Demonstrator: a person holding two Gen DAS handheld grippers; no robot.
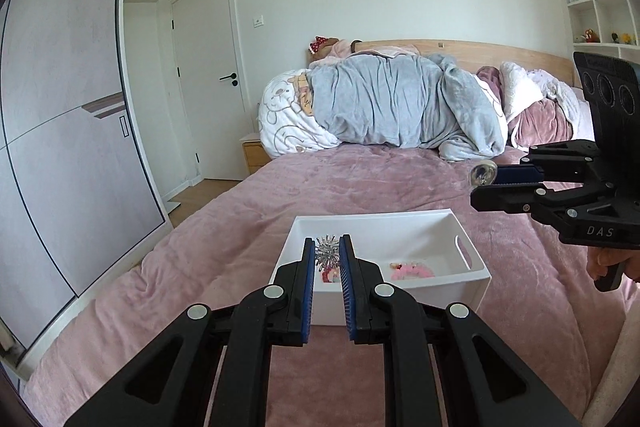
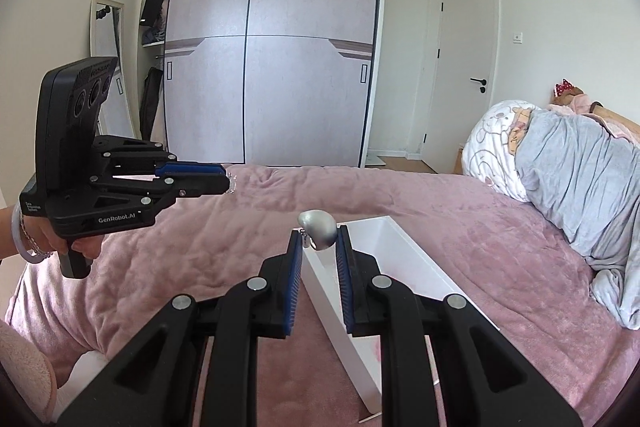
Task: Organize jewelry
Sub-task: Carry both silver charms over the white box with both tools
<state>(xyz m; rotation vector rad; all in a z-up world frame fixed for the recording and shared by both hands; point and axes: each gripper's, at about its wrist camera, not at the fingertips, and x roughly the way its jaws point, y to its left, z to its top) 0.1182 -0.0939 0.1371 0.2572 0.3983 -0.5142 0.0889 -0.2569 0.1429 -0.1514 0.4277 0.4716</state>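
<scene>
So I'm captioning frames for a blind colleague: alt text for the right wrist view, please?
The right hand-held gripper is shut on a silver pebble-shaped pendant above a white bin on a pink bedspread. At left, the left hand-held gripper pinches a small sparkly piece.

A box [image 1: 472,269] sits on the bed [image 1: 200,267], with hair clips [image 1: 410,270] lying inside on its floor. The left gripper [image 1: 327,255] hangs above the box's near left corner, a spiky brooch [image 1: 327,251] between its jaws. To its right, above the bed behind the box, the right gripper [image 1: 486,183] holds a pendant [image 2: 318,229]. Heaped bedding [image 1: 392,107] lies at the bed's head; a wardrobe [image 2: 272,59] stands beside the bed.
</scene>
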